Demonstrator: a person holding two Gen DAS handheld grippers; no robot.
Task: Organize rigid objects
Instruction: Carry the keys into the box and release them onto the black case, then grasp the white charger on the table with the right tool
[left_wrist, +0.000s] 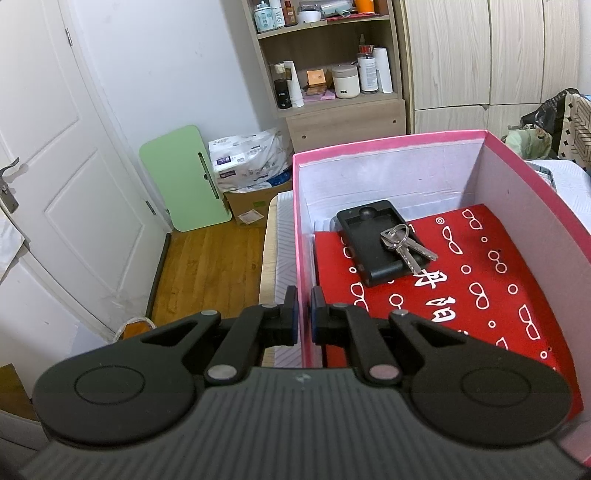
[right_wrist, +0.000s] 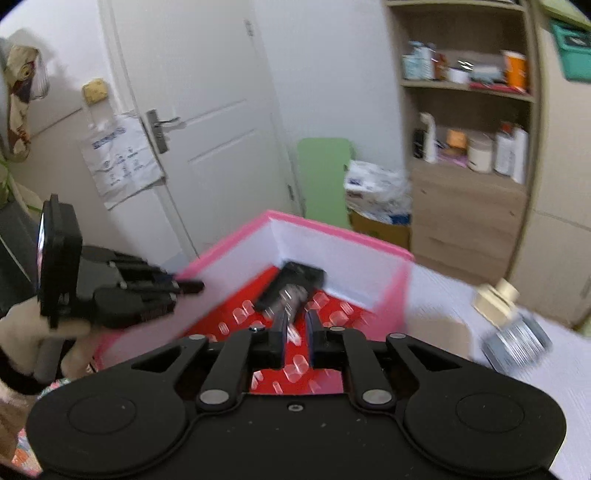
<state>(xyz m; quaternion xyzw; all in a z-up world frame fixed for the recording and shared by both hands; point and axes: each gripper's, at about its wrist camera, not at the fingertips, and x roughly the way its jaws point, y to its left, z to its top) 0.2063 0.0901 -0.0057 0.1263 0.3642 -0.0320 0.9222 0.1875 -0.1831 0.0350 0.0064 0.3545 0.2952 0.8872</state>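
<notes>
A pink box (left_wrist: 388, 142) with white inner walls holds a red sheet printed with glasses (left_wrist: 480, 277). A black case (left_wrist: 369, 240) lies in its far left corner, and a bunch of keys (left_wrist: 404, 243) rests on the case. My left gripper (left_wrist: 303, 306) is shut on the box's left wall. From the right wrist it shows as the left gripper (right_wrist: 181, 286) at the box rim (right_wrist: 332, 229). My right gripper (right_wrist: 297, 332) hovers inside the box just short of the blurred keys (right_wrist: 291, 295) and case (right_wrist: 299, 275), its jaws slightly apart with nothing between them.
A jar with a cream cap (right_wrist: 513, 325) lies on the white bedding right of the box. Beyond the bed edge are a wooden floor (left_wrist: 210, 266), a green board (left_wrist: 184, 177), a carton of bags (left_wrist: 251, 166), a shelf unit (left_wrist: 325, 74) and a white door (left_wrist: 55, 147).
</notes>
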